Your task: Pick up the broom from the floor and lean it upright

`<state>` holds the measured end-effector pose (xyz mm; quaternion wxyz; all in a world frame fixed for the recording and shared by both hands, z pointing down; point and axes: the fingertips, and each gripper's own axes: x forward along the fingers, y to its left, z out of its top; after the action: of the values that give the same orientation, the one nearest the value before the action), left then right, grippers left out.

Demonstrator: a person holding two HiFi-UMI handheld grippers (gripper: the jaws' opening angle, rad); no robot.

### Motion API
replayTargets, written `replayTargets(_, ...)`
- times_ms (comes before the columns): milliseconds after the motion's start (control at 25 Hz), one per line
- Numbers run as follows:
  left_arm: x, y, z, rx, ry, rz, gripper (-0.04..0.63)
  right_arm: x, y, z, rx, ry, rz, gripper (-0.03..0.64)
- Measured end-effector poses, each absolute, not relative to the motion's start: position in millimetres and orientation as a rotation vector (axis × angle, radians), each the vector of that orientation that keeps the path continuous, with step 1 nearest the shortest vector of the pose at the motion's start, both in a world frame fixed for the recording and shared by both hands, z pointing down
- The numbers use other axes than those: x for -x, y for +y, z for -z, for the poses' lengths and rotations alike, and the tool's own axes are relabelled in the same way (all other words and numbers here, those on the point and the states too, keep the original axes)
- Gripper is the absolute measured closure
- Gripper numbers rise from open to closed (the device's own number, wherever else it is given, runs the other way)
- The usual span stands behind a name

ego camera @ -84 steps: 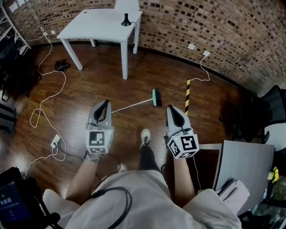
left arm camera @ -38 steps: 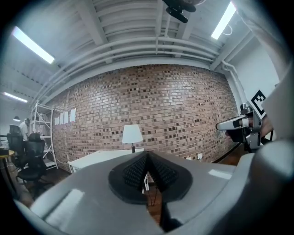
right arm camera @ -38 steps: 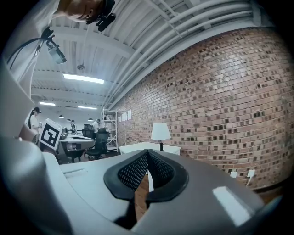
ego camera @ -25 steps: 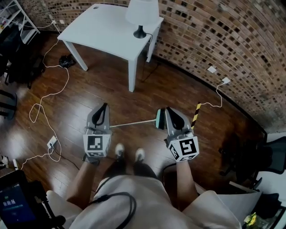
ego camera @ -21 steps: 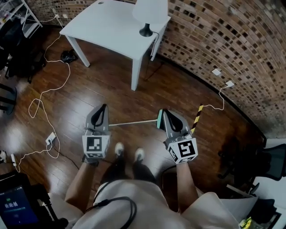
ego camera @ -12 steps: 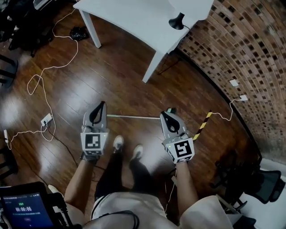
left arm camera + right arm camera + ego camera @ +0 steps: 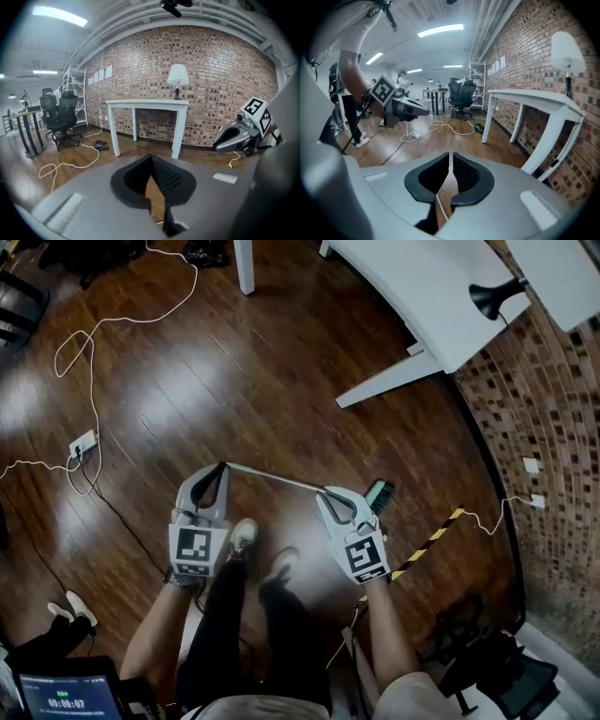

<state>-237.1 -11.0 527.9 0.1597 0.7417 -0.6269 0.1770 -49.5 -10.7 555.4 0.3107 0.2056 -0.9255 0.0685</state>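
- Left gripper [image 7: 222, 468]: in front of the white table [image 7: 422, 287], well apart from it; jaws closed tip to tip, holding nothing.
- Broom [image 7: 379, 494]: flat on the floor in front of the table.
- Right gripper [image 7: 326, 491]: nearer the table; jaws just opening to a slit, with the handle showing through the gap, unpinched.

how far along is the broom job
Nothing is finished: the broom lies flat on the floor. In hand: both grippers sit at its handle, the left gripper shut and empty, the right gripper with jaws that have just been opening, not gripping it. Left: grasp, lift, lean it upright.
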Motion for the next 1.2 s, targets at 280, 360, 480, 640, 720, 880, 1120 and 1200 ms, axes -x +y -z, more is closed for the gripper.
replayTargets(280,247,14,-666,-1.969,-1.797,-0.483,0.594,89,0,-743,-0.262,-2.341,-0.148,0.554)
replayTargets(360,252,32,-707,-1.88,-1.828,-0.48,0.594,94,9,-802,-0.183,-2.286,-0.13,0.543)
replayTargets(480,262,61,-760,-1.752,-1.895,-0.48,0.594,98,24,-891,-0.053,-2.198,-0.086,0.532)
replayTargets(640,276,92,-814,-1.612,-1.967,-0.463,0.594,106,44,-995,0.1,-2.092,-0.045,0.529)
replayTargets(720,279,103,-836,-1.566,-1.985,-0.452,0.594,111,54,-1034,0.157,-2.052,-0.026,0.528)
replayTargets(880,279,109,-890,-1.556,-1.979,-0.473,0.594,123,55,-1097,0.205,-2.0,0.001,0.52)
replayTargets(1120,278,115,-965,-1.551,-1.927,-0.504,0.594,128,72,-1154,0.277,-1.946,0.001,0.508)
replayTargets(1200,275,118,-981,-1.551,-1.906,-0.506,0.594,127,72,-1156,0.255,-1.962,-0.042,0.512)
